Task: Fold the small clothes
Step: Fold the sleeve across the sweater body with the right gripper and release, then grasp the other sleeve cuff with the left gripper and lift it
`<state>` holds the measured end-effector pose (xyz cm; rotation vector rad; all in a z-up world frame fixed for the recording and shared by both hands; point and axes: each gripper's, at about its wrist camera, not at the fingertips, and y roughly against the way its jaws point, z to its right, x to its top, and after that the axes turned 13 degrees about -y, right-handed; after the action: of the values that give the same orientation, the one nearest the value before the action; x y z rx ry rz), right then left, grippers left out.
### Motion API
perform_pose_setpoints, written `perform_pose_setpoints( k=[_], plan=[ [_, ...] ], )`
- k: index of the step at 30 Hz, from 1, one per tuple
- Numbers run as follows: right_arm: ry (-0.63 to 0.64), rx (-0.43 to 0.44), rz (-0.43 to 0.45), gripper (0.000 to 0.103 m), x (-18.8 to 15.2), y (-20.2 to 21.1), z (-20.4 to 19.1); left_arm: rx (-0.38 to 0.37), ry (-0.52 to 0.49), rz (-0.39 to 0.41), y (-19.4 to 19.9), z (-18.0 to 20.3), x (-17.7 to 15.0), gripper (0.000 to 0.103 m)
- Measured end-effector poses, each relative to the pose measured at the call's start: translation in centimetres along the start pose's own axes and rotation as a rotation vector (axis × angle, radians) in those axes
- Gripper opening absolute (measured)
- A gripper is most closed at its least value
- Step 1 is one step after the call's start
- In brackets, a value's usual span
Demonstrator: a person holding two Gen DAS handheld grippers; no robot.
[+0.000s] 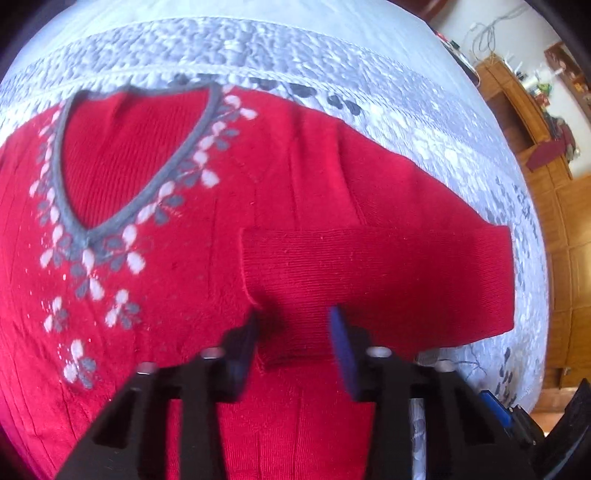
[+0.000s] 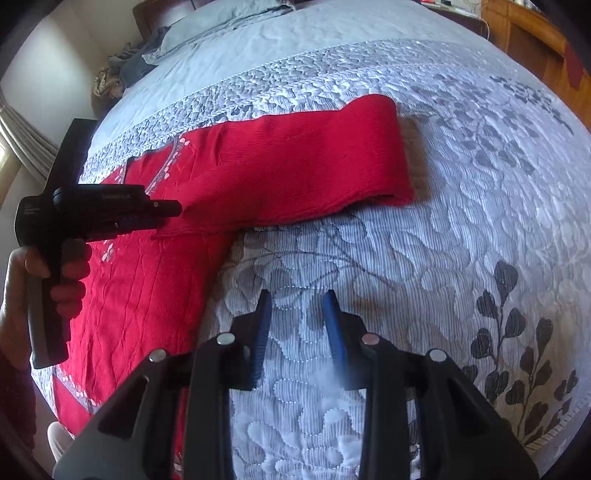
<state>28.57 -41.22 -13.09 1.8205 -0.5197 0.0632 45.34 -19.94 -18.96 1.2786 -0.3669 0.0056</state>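
A red sweater (image 1: 177,280) with a grey V-neck trim (image 1: 88,236) and white-and-grey flowers lies flat on the bed. One sleeve (image 1: 388,273) is folded back across itself towards the body. My left gripper (image 1: 295,325) stands over that sleeve's end with the red knit bunched between its blue pads, shut on it. In the right wrist view the same sleeve (image 2: 295,166) stretches to the right, and the left gripper (image 2: 173,214), held by a hand (image 2: 66,273), meets its near end. My right gripper (image 2: 297,306) hangs open above bare quilt, right of the sweater's body (image 2: 129,295).
A grey-white quilted bedspread (image 2: 443,258) with a leaf pattern covers the bed. A pillow (image 2: 184,29) and crumpled clothes (image 2: 122,70) lie at its far end. Wooden furniture (image 1: 554,229) stands past the bed's right side, a curtain (image 2: 22,140) at the left.
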Motion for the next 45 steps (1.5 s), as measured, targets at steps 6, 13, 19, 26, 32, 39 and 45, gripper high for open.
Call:
perform_pose_setpoints(
  k=[6,13,19,26,32,39,45],
  plan=[
    [0.000,-0.003,0.015,0.029,-0.2,0.9,-0.1,-0.038,0.073,0.162,5.0,-2.8,-0.1,0.002],
    [-0.023,0.009,0.033,0.029,0.7,2.0,-0.5,0.109,0.060,0.361,15.6,-9.1,0.0,0.002],
    [0.002,0.056,0.021,0.029,1.8,1.2,-3.8,0.271,0.139,0.339,18.7,-19.3,-1.7,0.002],
    [0.013,0.098,-0.059,0.029,6.7,-3.9,-9.6,0.265,0.246,0.230,12.8,-24.5,-4.1,0.002],
    [-0.013,0.006,-0.157,0.024,8.6,-9.0,-10.3,0.312,0.223,0.181,9.8,-26.1,-4.8,0.003],
    [-0.043,-0.033,-0.178,0.020,7.7,-11.5,-9.0,0.308,0.209,0.185,8.6,-26.9,-5.4,0.009],
    [-0.012,-0.034,-0.129,0.032,7.6,-8.6,-10.5,0.242,0.271,0.233,13.4,-28.4,-7.4,0.068]
  ],
)
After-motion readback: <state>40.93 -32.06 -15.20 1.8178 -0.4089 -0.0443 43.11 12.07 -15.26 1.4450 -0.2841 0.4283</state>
